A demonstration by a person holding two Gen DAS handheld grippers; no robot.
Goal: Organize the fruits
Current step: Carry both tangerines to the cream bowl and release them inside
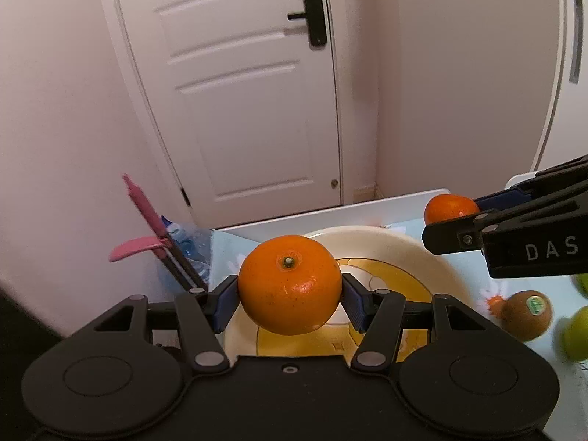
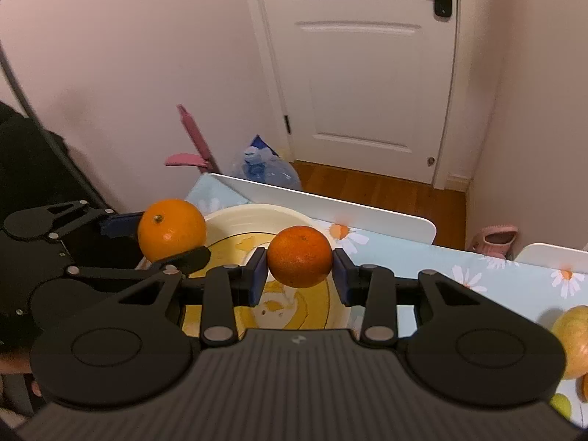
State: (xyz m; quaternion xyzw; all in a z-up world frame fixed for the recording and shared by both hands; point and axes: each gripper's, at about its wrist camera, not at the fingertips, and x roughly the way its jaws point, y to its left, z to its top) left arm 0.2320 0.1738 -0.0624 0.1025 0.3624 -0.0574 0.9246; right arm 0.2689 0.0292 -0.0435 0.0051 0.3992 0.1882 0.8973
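While both hands hung over the table (image 2: 422,253), each claw already had fruit in it, so the question was only where that fruit sat against the plate (image 1: 415,253). Furthest left stood the left gripper (image 1: 290,296), its blue pads pinching the larger orange (image 1: 290,288) across its middle, stem end turned up; from its own camera the orange hung over the near left part of the plate, and from the other side it appeared above the plate's left rim. The cream plate, with a yellow cartoon print in its well, lay directly below and a little ahead of both claws, so I judged a short lowering would be what each needed, neither hand clearly the nearer. To the right came the right gripper (image 2: 299,272), pressed onto the smaller orange (image 2: 299,255), which hung over the middle of the plate, with a clear gap between the two oranges. Being nearly round, the fruit had no long axis to mind. Further right on the flowered cloth lay a kiwi (image 1: 527,314) with a sticker, well clear of the plate, and beyond it green fruit (image 1: 575,334) cut off by the edge and blurred, so I could not name it. A yellowish fruit (image 2: 571,341) was likewise half cropped. How high the oranges hung above the plate I could not make out.
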